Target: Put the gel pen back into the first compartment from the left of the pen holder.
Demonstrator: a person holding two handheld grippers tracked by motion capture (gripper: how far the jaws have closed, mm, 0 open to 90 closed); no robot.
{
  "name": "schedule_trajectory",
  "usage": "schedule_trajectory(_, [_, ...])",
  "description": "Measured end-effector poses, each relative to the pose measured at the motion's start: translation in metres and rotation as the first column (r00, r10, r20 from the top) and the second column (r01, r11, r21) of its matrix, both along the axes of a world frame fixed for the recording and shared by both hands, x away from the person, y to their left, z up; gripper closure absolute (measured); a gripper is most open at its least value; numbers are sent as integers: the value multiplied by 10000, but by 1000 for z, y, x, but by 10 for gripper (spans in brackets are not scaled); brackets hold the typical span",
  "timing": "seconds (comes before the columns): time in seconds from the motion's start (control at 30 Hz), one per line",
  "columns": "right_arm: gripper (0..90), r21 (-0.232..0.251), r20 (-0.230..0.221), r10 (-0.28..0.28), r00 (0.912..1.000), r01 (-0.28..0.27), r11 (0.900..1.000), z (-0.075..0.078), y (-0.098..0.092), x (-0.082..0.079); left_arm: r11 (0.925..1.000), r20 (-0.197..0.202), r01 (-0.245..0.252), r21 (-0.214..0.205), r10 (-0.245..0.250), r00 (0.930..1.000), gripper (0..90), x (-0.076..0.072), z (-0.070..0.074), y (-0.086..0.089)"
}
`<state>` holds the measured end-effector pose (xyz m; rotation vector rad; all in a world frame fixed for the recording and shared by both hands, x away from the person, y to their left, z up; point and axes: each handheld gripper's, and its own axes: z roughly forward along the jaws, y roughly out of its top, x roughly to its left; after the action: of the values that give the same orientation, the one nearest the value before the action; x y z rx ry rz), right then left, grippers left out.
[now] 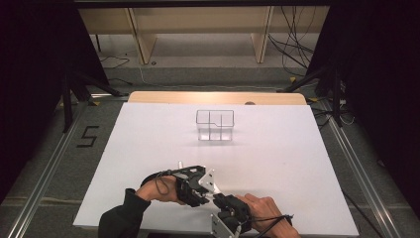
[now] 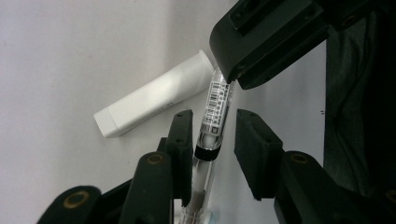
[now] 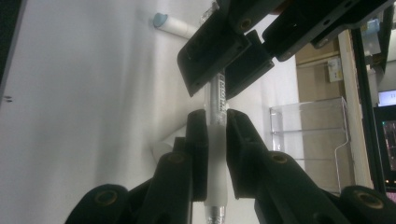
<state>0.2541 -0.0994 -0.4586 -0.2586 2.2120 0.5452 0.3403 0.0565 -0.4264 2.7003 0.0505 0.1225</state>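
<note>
Pen (image 3: 217, 140) clamped in right jaws; left jaws, one pad touching, should close squarely round its cap (image 2: 215, 109).

A white table top (image 1: 148, 148) fills the middle of the high view, a wooden edge (image 1: 218, 97) showing along its upper side. A clear plastic compartment organizer (image 1: 215, 125) stands on it at upper centre. A white capped tube (image 2: 154, 93) lies flat on the surface, upper centre of the left gripper view.
</note>
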Motion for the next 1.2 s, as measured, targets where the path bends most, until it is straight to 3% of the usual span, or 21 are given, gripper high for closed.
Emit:
schedule_trajectory(0.3, [805,-251,26,324,9995,-323,9992,-1,0,0,9992,-38,329,236,-329,9995,688,0,-2,-3])
schedule_trajectory(0.53, [805,-196,-107,190,9998,-192,9996,-2,1,-2,9987,-55,442,266,-441,9990,746,0,-3,-4])
schedule_trajectory(0.6, [805,-336,17,475,9989,-475,9983,-2,1,-1,9980,-69,570,281,-569,9984,757,0,-4,-3])
schedule_trajectory(0.83, [797,-369,-55,519,9986,-521,9980,-4,1,-1,9968,-178,750,268,-745,9971,783,-2,-6,-3])
schedule_trajectory(0.9, [787,-264,-256,368,9990,-375,9989,-4,1,-2,9971,-297,735,177,-729,9969,785,-2,-6,-3])
schedule_trajectory(1.07, [615,-47,-134,-4,9999,3,10000,1,-6,0,9985,-271,491,259,-484,9985,787,0,-7,2])
schedule_trajectory(1.2, [544,409,-48,-255,9997,257,9988,6,-14,4,9999,-140,130,111,-128,9998,787,3,-6,6])
